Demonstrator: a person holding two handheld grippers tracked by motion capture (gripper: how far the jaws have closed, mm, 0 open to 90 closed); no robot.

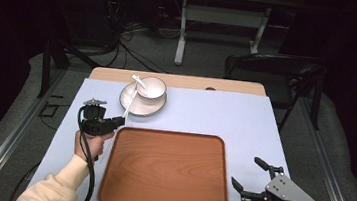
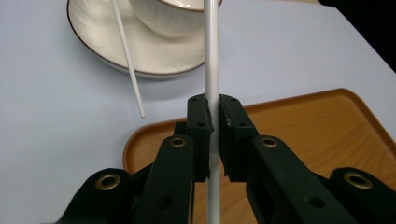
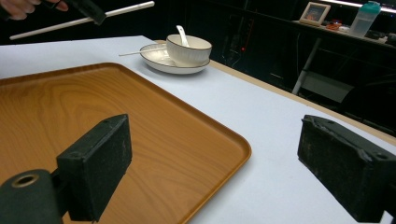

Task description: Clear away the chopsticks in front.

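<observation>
White plastic is what my left claw (image 2: 213,122) is pinched on: one chopstick (image 2: 212,70), clamped between the pads partway along its length, lifted off the tabletop (image 1: 200,115) just beyond the far left corner of the wooden tray (image 1: 166,169). From the high view the stick runs from the claw toward the saucer (image 1: 138,105), and I cannot tell whether its far tip still touches the rim. The second chopstick (image 2: 127,58) lies with one end on the saucer and the other slanting down onto the blue cloth near the tray's far left corner. On the saucer stands the bowl (image 1: 151,87) with a white spoon (image 1: 139,81) in it, close to the tabletop's far edge, left of centre.

My right claw (image 1: 250,177) is spread wide and holds nothing, waiting off the tray's near right corner.

I judge the work to be barely begun: the tray is bare, one chopstick is gripped but not yet set down on it, and the other chopstick, bowl, saucer and spoon remain where they sit. Still to do, as I read it, is carrying this stick over the tray rim and laying it flat.
</observation>
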